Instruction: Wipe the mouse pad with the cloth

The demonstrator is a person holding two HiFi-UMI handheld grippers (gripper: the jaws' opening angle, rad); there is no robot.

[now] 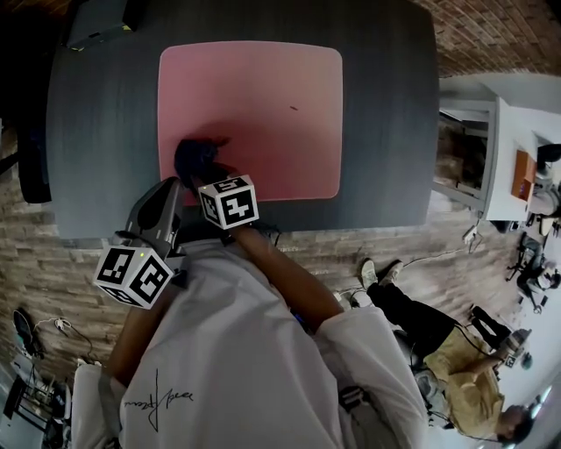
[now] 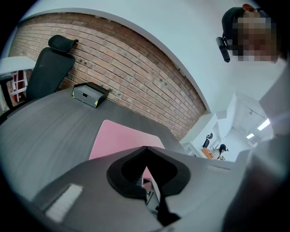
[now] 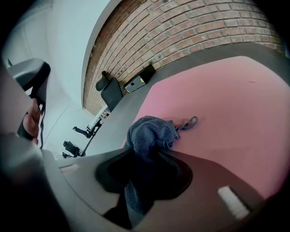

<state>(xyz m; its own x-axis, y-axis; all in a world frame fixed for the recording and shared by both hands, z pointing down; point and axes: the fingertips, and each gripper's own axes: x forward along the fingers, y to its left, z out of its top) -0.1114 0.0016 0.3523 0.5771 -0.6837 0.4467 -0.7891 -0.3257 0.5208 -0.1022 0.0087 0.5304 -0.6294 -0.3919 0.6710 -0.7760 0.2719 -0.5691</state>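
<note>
A pink mouse pad (image 1: pixel 263 105) lies on the dark grey table (image 1: pixel 386 131). A dark blue cloth (image 1: pixel 197 158) sits bunched on the pad's near left corner. My right gripper (image 1: pixel 209 175) is shut on the cloth, its marker cube just behind. In the right gripper view the cloth (image 3: pixel 152 131) spills out between the jaws onto the pad (image 3: pixel 226 104), with its hanging loop lying to the right. My left gripper (image 1: pixel 171 188) hovers at the table's near edge, left of the cloth. Its jaws meet at the tips (image 2: pixel 146 149), holding nothing, with the pad (image 2: pixel 120 138) beyond.
A small black box (image 1: pixel 96 26) stands at the table's far left corner. A black office chair (image 1: pixel 31 167) is left of the table. A white desk (image 1: pixel 508 149) stands to the right, and a person (image 1: pixel 456 351) sits on the floor at the lower right.
</note>
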